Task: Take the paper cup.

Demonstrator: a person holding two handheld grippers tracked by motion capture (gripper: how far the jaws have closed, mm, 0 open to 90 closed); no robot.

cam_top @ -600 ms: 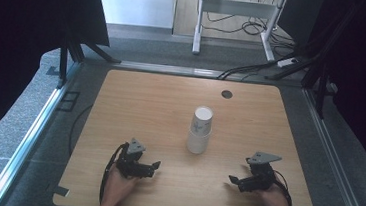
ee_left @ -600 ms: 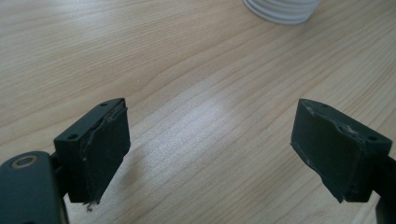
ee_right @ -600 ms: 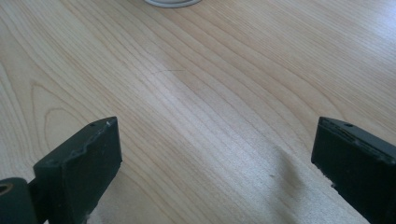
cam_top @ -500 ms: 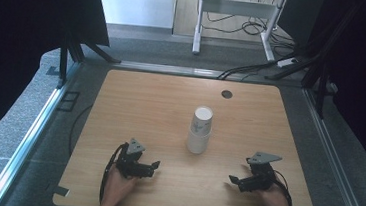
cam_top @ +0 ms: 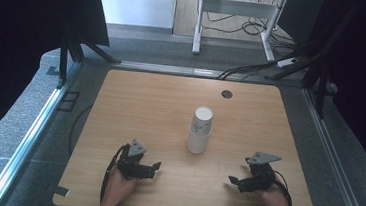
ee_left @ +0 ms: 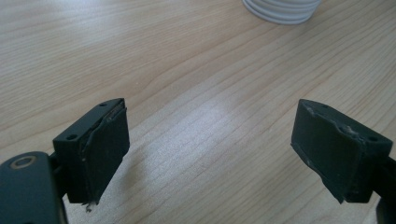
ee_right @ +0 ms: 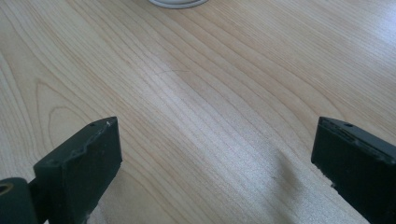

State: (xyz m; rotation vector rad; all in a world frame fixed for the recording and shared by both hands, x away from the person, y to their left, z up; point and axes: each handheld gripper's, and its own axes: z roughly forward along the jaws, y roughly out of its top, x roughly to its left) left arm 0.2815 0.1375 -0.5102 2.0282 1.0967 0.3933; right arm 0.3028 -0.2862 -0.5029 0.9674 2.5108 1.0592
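You are holding the left gripper point(cam_top: 157, 167) and right gripper point(cam_top: 232, 180) with jaws spread wide, empty; approach the stacked paper cups point(cam_top: 200, 129) low and squarely.

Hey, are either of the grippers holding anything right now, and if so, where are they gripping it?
Nothing is held. The left gripper and right gripper both rest open near the table's front edge, bare wood between their jaws. The stack of paper cups stands untouched between them.

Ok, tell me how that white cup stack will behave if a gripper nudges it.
The white cup stack stands tall on a narrow footprint, so a high nudge would probably tip it. It looks like thin paper, likely light and easily crushed. Once down, it might roll.
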